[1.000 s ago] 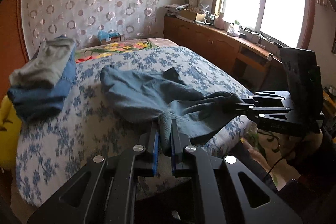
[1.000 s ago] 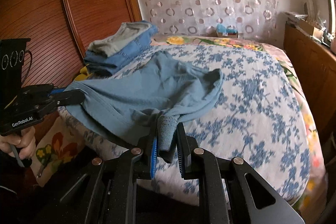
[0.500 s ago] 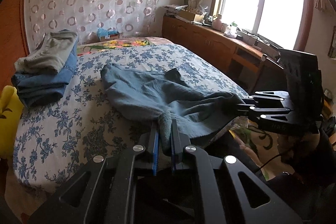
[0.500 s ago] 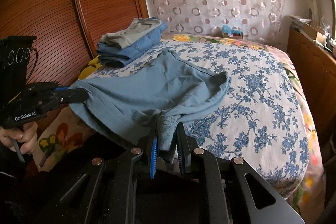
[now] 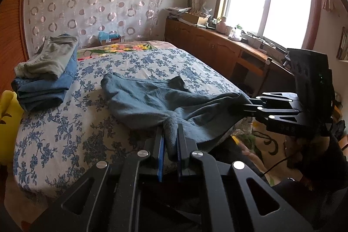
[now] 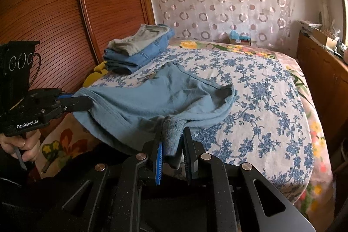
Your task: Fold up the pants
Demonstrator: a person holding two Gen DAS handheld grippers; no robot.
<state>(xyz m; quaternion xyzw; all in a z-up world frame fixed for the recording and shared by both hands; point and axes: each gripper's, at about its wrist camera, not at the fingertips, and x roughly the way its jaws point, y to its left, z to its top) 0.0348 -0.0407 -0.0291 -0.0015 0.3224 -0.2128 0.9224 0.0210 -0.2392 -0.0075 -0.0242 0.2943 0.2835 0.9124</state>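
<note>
Pants (image 5: 152, 99) lie half on bed (image 5: 65, 134), near edge hanging off. Left tool (image 5: 169, 140) and right tool (image 6: 173, 142) each clamp a ribbed corner. Step: spreading flat; next probably needs even pull w/ both tools, then lowering.

One pair of blue pants (image 5: 156, 99) lies on one bed (image 5: 65, 136). Two folded garments (image 5: 45, 73) are stacked. Two claws: left claw (image 5: 170, 142), right claw (image 6: 171, 145).
</note>
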